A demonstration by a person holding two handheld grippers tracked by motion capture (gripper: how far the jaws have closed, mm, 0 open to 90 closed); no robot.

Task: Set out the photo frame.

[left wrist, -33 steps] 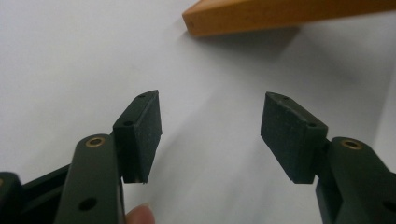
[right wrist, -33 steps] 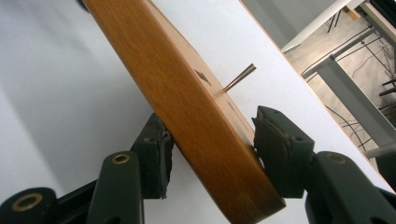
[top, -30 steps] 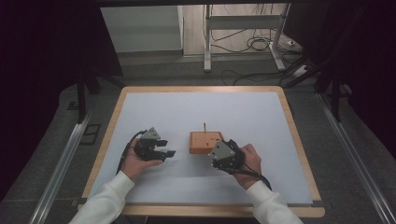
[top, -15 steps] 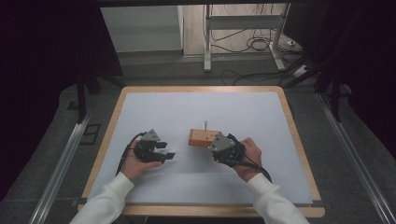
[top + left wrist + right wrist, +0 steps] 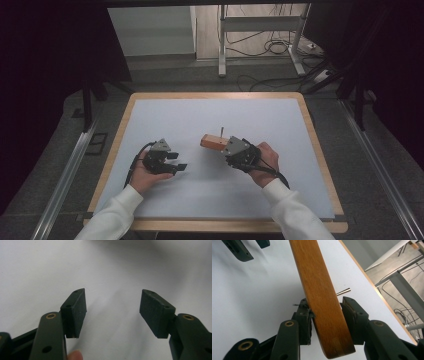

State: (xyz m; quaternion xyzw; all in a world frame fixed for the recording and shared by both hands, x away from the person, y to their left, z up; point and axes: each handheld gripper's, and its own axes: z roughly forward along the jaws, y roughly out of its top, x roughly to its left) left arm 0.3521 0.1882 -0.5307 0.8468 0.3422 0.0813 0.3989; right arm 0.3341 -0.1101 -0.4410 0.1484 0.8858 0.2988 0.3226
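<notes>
Two grippers sit over the white table [image 5: 210, 190]. On the left, the left gripper [image 5: 172, 161] hovers with its jaws spread wide, nothing between them. Right of it, the right gripper [image 5: 325, 315] is clamped on a wooden block [image 5: 319, 297] bearing a thin metal pin [image 5: 222, 131], near the table's middle.

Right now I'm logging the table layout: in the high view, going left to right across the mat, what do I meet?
Left gripper, jaws open → wooden block with its thin upright pin → right gripper, clamped on the block's end.
</notes>
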